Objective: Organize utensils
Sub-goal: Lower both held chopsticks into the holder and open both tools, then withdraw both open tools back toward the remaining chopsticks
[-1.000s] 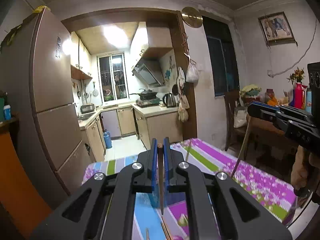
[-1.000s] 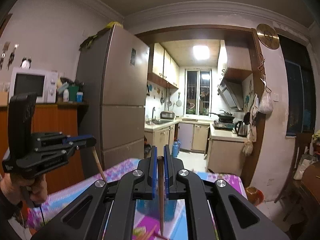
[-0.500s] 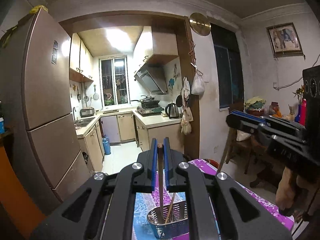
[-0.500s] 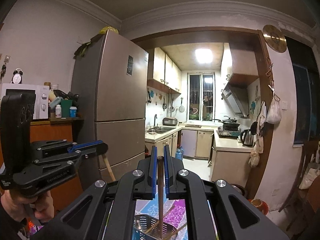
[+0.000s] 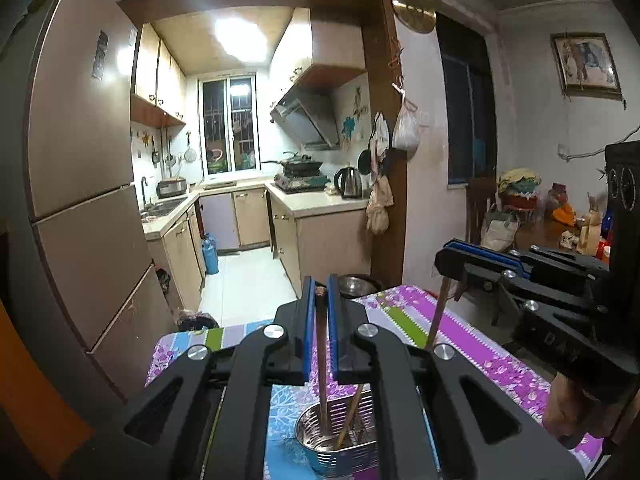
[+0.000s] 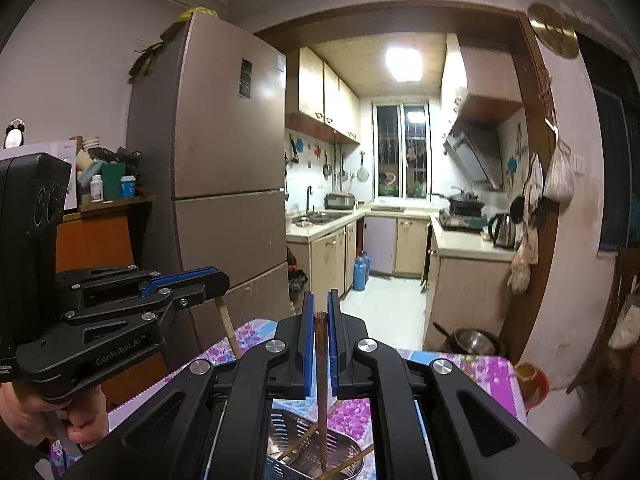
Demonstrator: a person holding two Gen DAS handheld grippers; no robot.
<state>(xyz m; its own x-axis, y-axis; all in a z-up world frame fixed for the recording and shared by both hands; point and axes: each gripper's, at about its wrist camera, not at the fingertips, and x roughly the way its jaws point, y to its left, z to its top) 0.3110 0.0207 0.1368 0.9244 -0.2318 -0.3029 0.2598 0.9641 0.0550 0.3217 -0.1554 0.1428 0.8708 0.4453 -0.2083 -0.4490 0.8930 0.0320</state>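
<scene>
Left gripper (image 5: 319, 292) clamped on a dark wooden chopstick (image 5: 322, 364), upright, lower tip down inside the perforated steel utensil basket (image 5: 340, 448). Right gripper (image 6: 320, 312) likewise closed on a second brown chopstick (image 6: 321, 392), upright, tip within the same basket (image 6: 288, 436). More chopsticks leaning inside. Basket standing on the counter (image 5: 472, 344) under a floral purple cloth, towards its near edge. Beyond the far edge, fridge (image 6: 224, 168) and kitchen.

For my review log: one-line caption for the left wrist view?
Left gripper holds a chopstick upright over the metal utensil holder.
</scene>
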